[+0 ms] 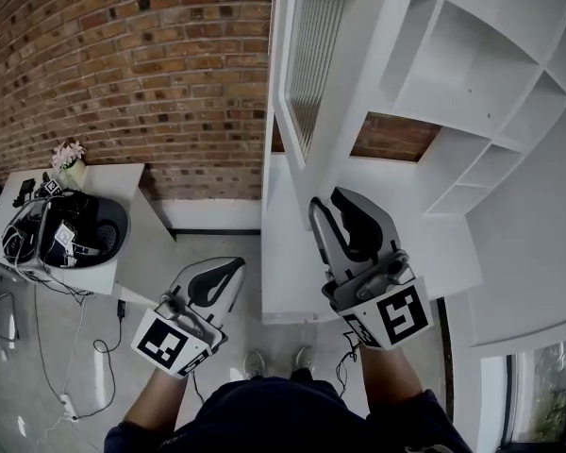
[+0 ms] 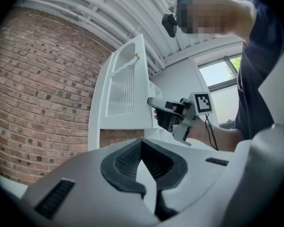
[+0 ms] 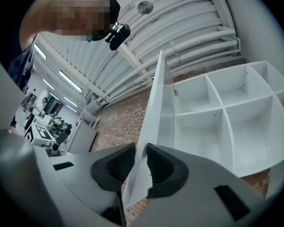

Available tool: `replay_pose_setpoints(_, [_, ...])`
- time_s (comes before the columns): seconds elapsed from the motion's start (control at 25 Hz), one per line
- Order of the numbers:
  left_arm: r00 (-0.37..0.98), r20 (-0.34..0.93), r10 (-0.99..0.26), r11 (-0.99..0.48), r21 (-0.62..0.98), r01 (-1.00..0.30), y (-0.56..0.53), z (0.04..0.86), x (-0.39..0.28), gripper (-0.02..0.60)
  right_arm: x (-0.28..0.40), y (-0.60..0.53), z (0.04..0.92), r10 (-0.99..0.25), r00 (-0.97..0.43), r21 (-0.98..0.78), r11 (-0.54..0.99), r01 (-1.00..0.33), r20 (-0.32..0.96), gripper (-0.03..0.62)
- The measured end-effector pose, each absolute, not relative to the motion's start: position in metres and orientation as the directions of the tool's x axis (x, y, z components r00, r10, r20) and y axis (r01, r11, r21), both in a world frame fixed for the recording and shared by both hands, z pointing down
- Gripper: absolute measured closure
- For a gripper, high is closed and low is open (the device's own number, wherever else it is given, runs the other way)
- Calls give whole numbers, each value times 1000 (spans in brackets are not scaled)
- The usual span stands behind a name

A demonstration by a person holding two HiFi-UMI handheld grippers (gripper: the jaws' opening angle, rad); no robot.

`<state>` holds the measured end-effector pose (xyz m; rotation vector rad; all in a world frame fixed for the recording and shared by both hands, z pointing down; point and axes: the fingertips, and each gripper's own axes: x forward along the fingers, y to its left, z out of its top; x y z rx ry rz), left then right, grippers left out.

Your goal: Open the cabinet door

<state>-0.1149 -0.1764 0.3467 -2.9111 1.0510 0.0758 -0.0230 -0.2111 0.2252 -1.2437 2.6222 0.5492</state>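
A white cabinet door (image 1: 307,64) with a ribbed panel stands swung out from its cabinet (image 1: 472,74) at upper centre of the head view. It is seen almost edge-on, and the bare white compartments behind it are exposed across the upper right. The right tool (image 1: 328,199) reaches up at frame centre and straddles the door's lower free edge. In the right gripper view the panel's corner fills the narrow gap between the two dark pads, which sit against either face of it. The left tool (image 1: 234,264) hangs low and left of centre, well apart from the door, with its tips drawn together on nothing. A brick wall (image 1: 123,64) fills the upper left, and a white bench (image 1: 123,179) below it carries a tub of cables.

Judged from how far the door stands off the cabinet front, the pull is at or near its end and the task looks largely done. What probably remains is the release. That calls for the pads to spread enough to free the edge, and for the tool to draw back along its own line, so the door is neither dragged shut nor pushed on toward the brick wall. Should a wider opening be wanted, the same hold on the edge could carry the swing further left
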Motion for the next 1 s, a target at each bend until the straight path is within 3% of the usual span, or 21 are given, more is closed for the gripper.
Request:
replay_pose_setpoints(0.6, [756, -75, -651, -757, -12, -653, -178, 347, -136, 577, -79, -209, 223, -653, -695, 275, 638, -719, -302, 494])
replay_pose_setpoints(1.0, [799, -60, -598, -800, -6, -599, -180, 354, -90, 577, -30, -202, 239, -663, -690, 184, 669, -720, -290, 496])
